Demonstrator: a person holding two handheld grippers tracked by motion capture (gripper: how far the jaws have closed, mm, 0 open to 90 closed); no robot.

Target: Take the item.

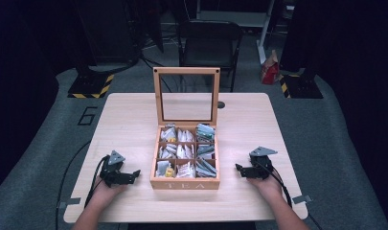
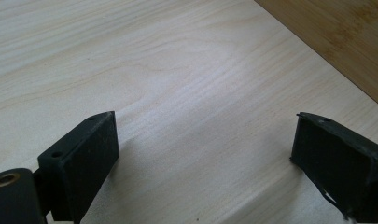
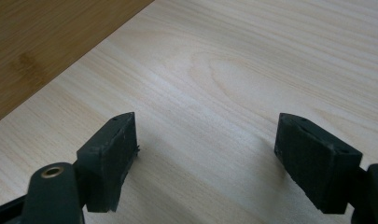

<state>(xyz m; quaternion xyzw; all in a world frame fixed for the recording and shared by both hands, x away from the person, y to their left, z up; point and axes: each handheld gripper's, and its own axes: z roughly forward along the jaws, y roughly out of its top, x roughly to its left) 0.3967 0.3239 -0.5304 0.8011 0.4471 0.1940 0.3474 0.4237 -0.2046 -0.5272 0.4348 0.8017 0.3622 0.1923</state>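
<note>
While both sets of fingers (image 2: 102,149) gape wide, empty on pale wooden counter (image 1: 129,120), light, crushable paper tea sachets (image 1: 185,168) in open bamboo box (image 1: 184,183) between them want gentle top-edge pinches.

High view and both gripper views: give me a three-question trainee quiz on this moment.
1. True or false: the glass-paned lid of the wooden tea box stands open.
2. How many compartments does the box have? A six, B nine, C twelve.
3. What lies between the jaws of the left tool and the right tool?

Key: 1 true. 2 B. 3 Nothing, just the bare pale wooden table; both tools are open.
</note>
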